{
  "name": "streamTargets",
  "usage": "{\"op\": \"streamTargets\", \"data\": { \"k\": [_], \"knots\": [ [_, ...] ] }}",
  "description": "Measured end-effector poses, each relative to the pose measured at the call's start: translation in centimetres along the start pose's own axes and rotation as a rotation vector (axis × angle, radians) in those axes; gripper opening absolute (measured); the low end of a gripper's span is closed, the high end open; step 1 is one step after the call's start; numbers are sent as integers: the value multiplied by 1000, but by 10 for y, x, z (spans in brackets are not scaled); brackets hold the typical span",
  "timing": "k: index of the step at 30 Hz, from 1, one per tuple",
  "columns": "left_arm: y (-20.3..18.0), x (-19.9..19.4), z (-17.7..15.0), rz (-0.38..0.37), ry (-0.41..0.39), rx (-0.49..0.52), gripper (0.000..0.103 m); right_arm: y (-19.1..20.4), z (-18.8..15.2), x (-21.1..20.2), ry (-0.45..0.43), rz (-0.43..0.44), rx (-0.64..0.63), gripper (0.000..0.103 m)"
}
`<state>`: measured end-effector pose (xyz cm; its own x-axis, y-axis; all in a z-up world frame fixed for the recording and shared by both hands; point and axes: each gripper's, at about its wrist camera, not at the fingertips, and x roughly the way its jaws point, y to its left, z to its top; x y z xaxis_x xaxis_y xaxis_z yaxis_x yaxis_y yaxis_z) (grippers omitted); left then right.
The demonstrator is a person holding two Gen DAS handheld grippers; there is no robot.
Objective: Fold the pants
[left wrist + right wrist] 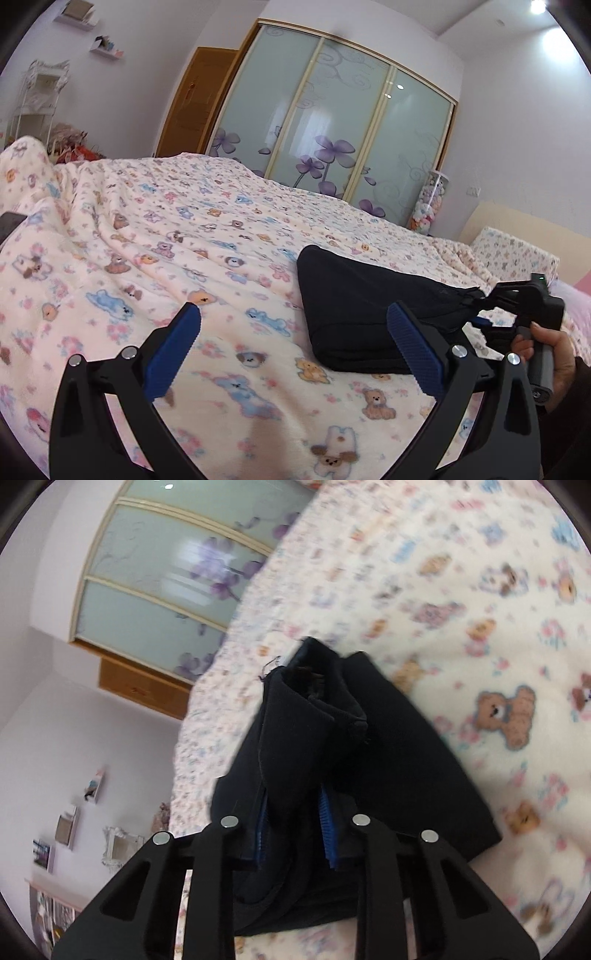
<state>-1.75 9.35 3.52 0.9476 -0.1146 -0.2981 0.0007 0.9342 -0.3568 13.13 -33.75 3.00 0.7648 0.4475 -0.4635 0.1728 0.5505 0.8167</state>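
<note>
Left hand-held gripper (293, 345) hovers over the bed, jaws wide apart, nothing between the blue ribbed pads (173, 354). Its right pad overlaps the near edge of the pants in the left wrist view; contact can't be confirmed.

Right hand-held gripper (295, 827) is clamped on the pants (332, 738): black fabric fills the gap between its blue pads (327, 823) and bunches up ahead of the fingers in a raised fold. In the left wrist view the same gripper (480, 302) grips the right-hand end of the pants (369, 306), with the person's hand (550, 354) on its handle. That end is pulled up to a taut point; the rest of the garment lies on the bed as a folded, thick, roughly triangular bundle.

Pants sit on the teddy-bear blanket (147, 229), toward the right side of the bed, right of the left gripper's centre line. Right wrist view is motion-blurred across the blanket (480, 627).

Further out: wardrobe (332, 122) with frosted sliding doors and purple flower print behind the bed, wooden door (192, 103) left of it, wall shelves (107, 48) upper left, a clear tube of soft toys (428, 203) beside the wardrobe, and a pillow (513, 254) in matching print at right.
</note>
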Motion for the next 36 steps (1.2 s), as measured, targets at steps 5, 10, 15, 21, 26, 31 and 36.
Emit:
{"op": "streamTargets", "data": {
  "k": [5, 10, 15, 21, 26, 31, 36],
  "knots": [
    [9, -3, 1, 4, -2, -47, 101, 11, -22, -19, -2, 24, -34, 16],
    [10, -4, 2, 3, -4, -50, 101, -12, -42, -20, -19, -63, -81, 14],
    [6, -3, 0, 1, 6, -23, 101, -38, -35, -16, 65, -67, 7, 42],
    [1, 0, -3, 0, 17, -4, 101, -37, -21, -34, -20, -90, 16, 63],
    [-4, 2, -6, 7, 26, 21, 101, -31, -9, -11, -28, -151, -56, 60],
    [-2, 3, -7, 20, 31, 18, 101, -39, -13, -8, -13, -137, -92, 33],
    [5, 4, -6, 19, 28, -27, 101, -39, -22, -25, -43, -121, -129, 23]
  ]
}}
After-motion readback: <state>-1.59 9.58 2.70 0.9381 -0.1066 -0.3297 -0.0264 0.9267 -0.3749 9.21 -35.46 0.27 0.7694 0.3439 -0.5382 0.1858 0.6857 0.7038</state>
